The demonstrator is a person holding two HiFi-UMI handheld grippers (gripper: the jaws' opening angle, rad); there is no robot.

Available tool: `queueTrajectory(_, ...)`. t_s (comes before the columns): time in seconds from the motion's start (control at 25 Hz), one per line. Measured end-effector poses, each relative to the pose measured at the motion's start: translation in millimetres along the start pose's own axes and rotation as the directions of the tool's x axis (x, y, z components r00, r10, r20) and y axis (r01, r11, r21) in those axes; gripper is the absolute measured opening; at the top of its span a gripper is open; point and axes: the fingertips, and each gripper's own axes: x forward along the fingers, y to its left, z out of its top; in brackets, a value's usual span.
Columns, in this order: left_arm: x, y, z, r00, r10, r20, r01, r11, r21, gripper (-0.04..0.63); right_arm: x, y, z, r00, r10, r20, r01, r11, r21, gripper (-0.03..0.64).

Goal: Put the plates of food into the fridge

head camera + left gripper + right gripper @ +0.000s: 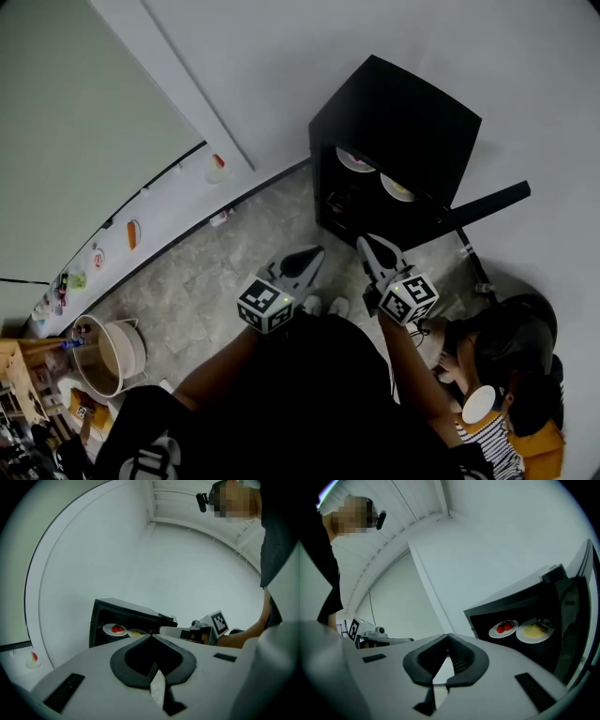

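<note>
A black mini fridge point(398, 122) stands on the floor against the wall with its door point(487, 204) swung open to the right. On its shelf are two plates: one with red food point(356, 161) and one with yellow food point(397, 187). Both also show in the left gripper view, red point(115, 629) and yellow point(136, 633), and in the right gripper view, red point(503, 628) and yellow point(535, 631). My left gripper point(316, 252) and right gripper point(365, 245) hover side by side in front of the fridge, clear of it. Both are shut with nothing between the jaws.
A person sits on the floor at the lower right point(502, 352) with a white cup point(478, 405). A large pot point(108, 352) stands at the left. Small food items point(131, 234) lie on the white strip by the left wall. The fridge door point(572, 620) stands close on the right.
</note>
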Motion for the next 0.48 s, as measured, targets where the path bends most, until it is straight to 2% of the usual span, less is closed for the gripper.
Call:
queueTrajectory(0.28, 9.6, -18.3, 3.4, 1.0, -0.009, -0.015, 0.01, 0.999, 0.049, 0.023, -22.6, 26.5, 17.0, 0.996, 0.063, 0.055, -0.054, 0.986, -0.157, 0.026)
queueTrajectory(0.48, 18.7, -28.6, 5.1, 0.999, -0.005, -0.034, 0.008, 0.998, 0.07, 0.023, -37.6, 40.5, 37.0, 0.992, 0.071, 0.108, -0.042, 0.968, -0.247, 0.026)
